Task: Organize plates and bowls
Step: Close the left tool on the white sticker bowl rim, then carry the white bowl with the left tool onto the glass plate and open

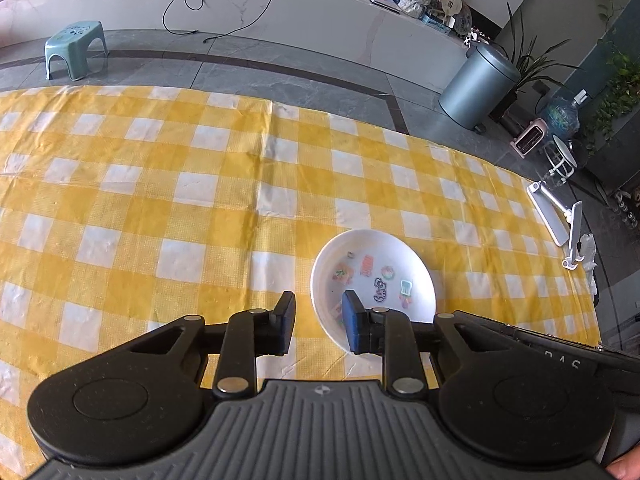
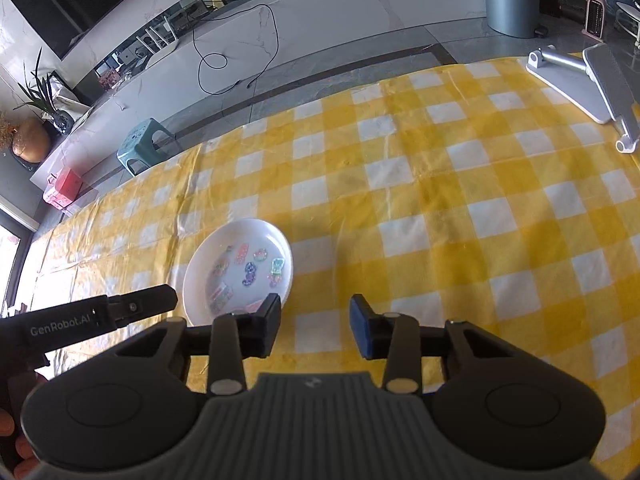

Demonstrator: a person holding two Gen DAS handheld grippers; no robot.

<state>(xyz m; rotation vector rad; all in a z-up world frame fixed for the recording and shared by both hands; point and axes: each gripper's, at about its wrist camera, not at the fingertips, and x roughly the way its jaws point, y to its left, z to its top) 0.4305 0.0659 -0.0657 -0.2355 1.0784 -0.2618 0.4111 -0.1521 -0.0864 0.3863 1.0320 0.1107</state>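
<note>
White plate [image 1: 374, 280] sits right side up, round so no long axis, on the yellow-checked bench [image 1: 160, 200], loads of free cloth around. Left claw [image 1: 318, 322] and right claw [image 2: 314, 326] both apart, gripping nothing.

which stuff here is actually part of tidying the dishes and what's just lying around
Belongs to the job:
- white plate with cartoon stickers
- left gripper, right gripper, both empty

Just lying about:
- white folding stand on the checked tablecloth
- green stool
- grey bin
</note>
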